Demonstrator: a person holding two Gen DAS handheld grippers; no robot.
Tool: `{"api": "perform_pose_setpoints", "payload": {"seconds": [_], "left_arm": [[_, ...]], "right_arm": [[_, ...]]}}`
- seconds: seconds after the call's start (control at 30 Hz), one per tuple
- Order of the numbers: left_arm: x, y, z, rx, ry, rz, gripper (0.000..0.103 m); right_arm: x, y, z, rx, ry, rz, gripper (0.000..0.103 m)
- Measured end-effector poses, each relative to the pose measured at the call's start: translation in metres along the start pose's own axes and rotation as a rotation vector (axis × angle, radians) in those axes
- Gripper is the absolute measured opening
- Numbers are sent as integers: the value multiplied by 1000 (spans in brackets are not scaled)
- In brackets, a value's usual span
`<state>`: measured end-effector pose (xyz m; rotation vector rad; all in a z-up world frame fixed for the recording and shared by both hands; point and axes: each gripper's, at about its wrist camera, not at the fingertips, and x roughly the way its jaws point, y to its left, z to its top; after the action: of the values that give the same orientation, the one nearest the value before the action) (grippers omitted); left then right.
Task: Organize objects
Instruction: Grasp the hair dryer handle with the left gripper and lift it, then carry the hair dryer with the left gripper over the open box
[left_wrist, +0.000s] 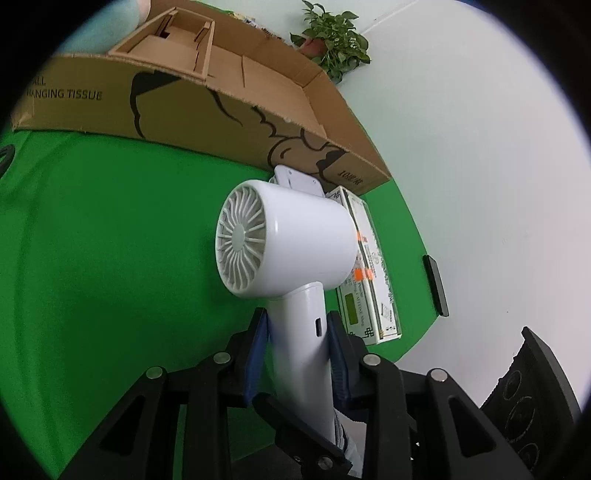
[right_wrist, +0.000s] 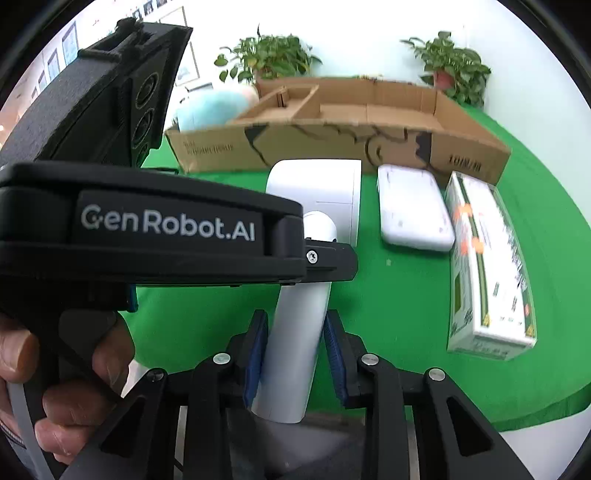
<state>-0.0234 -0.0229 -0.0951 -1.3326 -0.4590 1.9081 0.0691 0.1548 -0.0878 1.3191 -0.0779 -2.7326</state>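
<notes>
Left wrist: both grippers (left_wrist: 297, 350) (right_wrist: 295, 354) clamp hair dryer (left_wrist: 284, 240) handle (blue pads pressing).

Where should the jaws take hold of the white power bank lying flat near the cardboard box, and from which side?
Probably best to grip the power bank across its narrow width, near the middle, coming from above. It lies flat on the green cloth, so only its long rounded edges offer opposite faces. The green and white box lies close to its right edge, so that finger has little room.
</notes>
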Motion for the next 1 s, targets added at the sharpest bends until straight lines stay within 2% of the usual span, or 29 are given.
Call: {"api": "perform_pose_setpoints", "payload": {"seconds": [0.07, 0.33, 0.4, 0.6, 0.7, 0.73, 0.8, 1.0], "left_arm": [[10, -19, -2, 13, -28, 8, 30], [-14, -41, 15, 61, -103, 38, 30], [-2, -49, 18, 68, -115, 37, 30], [-30, -56, 43, 107, -159, 41, 30], [-39, -65, 65, 142, -184, 54, 30], [-36, -68, 85, 150, -189, 58, 30], [-37, -74, 101, 171, -198, 65, 30], [-41, -92, 140, 224, -210, 73, 30]], "right_arm": [[-6, 1, 6, -4, -29, 1, 28], [-21, -5, 35, -8, -131, 11, 27], [-23, -6, 42, -8, -149, 9, 27], [-31, -6, 68, -19, -196, 9, 27], [-37, -7, 86, -29, -237, 11, 27], [-39, -8, 92, -29, -247, 13, 27], [-40, -10, 107, -31, -267, 16, 27], [-47, -18, 148, -29, -319, 10, 27]]}}
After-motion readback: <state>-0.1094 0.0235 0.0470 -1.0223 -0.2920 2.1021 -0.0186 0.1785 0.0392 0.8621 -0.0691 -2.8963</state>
